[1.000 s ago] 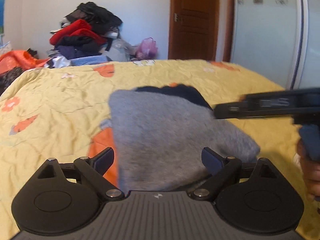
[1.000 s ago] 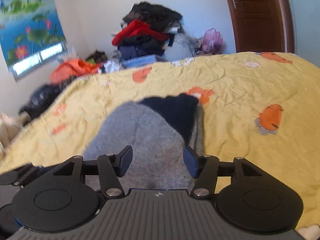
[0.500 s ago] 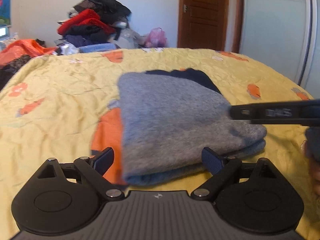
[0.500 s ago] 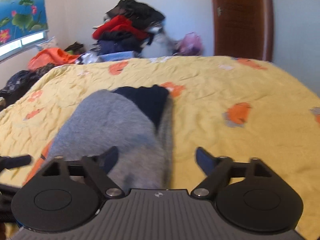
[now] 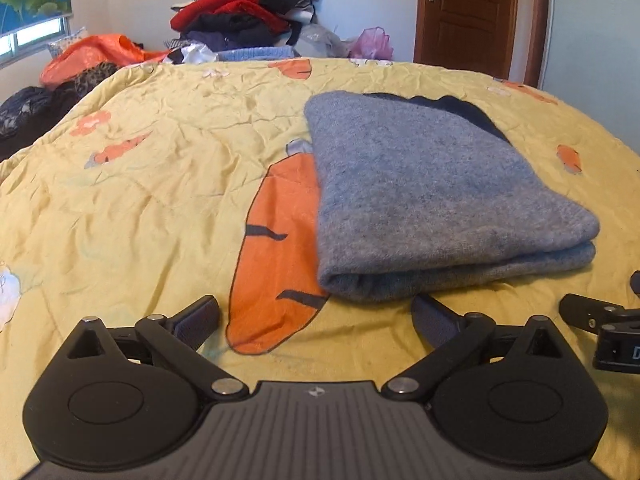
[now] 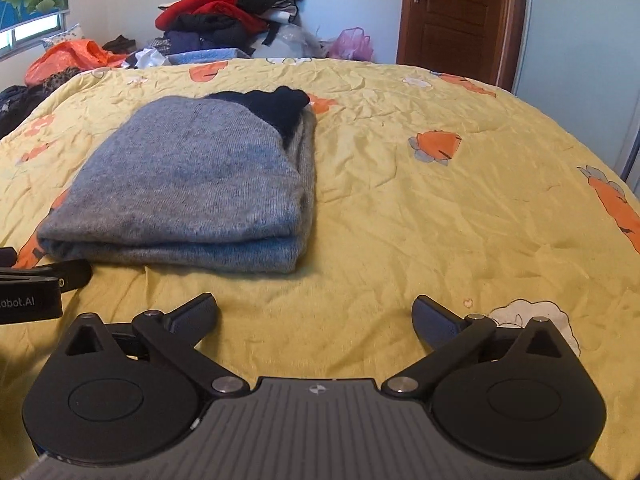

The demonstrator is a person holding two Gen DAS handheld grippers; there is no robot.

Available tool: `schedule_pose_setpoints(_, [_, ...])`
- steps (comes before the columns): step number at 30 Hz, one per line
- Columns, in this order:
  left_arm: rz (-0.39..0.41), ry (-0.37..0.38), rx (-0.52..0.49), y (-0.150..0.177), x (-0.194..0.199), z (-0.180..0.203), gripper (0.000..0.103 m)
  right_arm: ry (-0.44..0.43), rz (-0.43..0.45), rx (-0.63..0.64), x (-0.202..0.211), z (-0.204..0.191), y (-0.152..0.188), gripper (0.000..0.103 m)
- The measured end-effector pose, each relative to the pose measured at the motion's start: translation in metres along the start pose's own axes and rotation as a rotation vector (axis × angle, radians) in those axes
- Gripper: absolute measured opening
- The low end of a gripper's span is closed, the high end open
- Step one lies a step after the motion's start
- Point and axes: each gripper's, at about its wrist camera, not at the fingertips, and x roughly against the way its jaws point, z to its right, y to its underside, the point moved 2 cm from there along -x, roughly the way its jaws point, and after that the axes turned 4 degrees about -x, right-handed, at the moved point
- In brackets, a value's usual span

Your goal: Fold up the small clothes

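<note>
A folded grey sweater (image 5: 436,196) is lying on the yellow bedspread (image 5: 160,184), with a dark navy part (image 6: 276,108) showing at its far end and its thick folded edge facing the cameras. The left gripper (image 5: 316,316) is hovering just in front of that folded edge, its jaws standing wide apart and holding nothing; an orange carrot print (image 5: 280,248) is sitting beside the sweater on its left, partly tucked under it. The right gripper (image 6: 316,316) is hanging in front of and to the right of the sweater, over bare bedspread, its jaws also spread wide and empty. Beyond the sweater, past the bed's far edge, a heap of clothes (image 6: 228,12) is piled against the wall, and a brown door (image 6: 452,16) is standing to the right of that heap.
</note>
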Motion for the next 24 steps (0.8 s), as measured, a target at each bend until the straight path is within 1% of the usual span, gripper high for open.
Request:
schedule_pose_setpoints(4, [0.007, 0.005, 0.007, 0.0012, 0.0006, -0.0018, 0.103, -0.003, 0.011, -0.006, -0.0001, 0.0017, 0.0013, 0.103])
schedule_pose_setpoints(24, [0.01, 0.004, 0.006, 0.0017, 0.0011, -0.0011, 0.103, -0.006, 0.012, -0.007, -0.0001, 0.0022, 0.0021, 0.103])
